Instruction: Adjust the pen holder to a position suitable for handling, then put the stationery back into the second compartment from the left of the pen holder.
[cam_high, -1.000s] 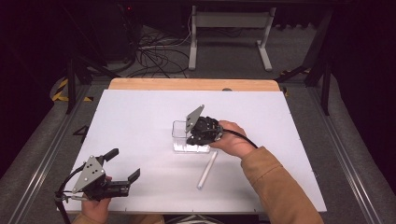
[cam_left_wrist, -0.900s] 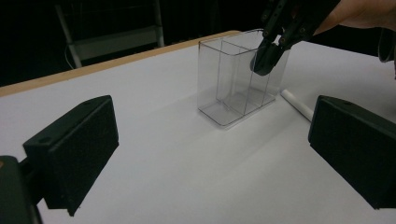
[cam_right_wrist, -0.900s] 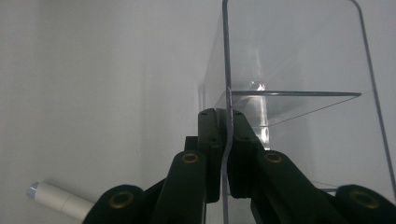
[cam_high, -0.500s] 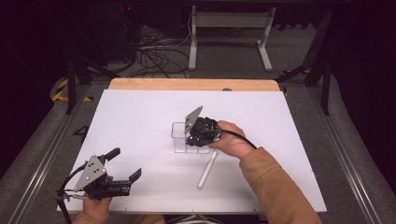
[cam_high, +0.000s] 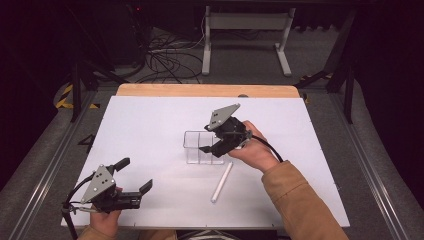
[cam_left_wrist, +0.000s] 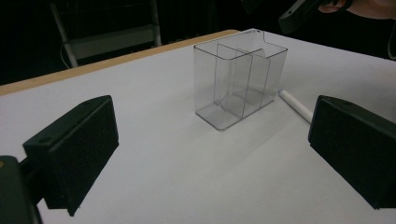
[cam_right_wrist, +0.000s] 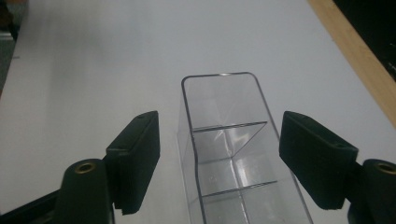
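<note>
Right gripper (cam_high: 210, 145) wide open, empty, jaws straddling clear organizer (cam_high: 202, 147) without touching. Left gripper (cam_high: 134, 176) open, empty, well apart. White tube (cam_high: 221, 182) just beside organizer.

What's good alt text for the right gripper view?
The right gripper hangs with open jaws on either side of a clear divided plastic organizer, looking down into its empty compartments. White table lies beyond, with a wooden edge.

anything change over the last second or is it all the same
Almost nothing. The right gripper stays at the clear divided container, jaws open on either side of it, not closed on it. The left gripper rests open near the table's front-left corner. The white stick has not moved.
</note>
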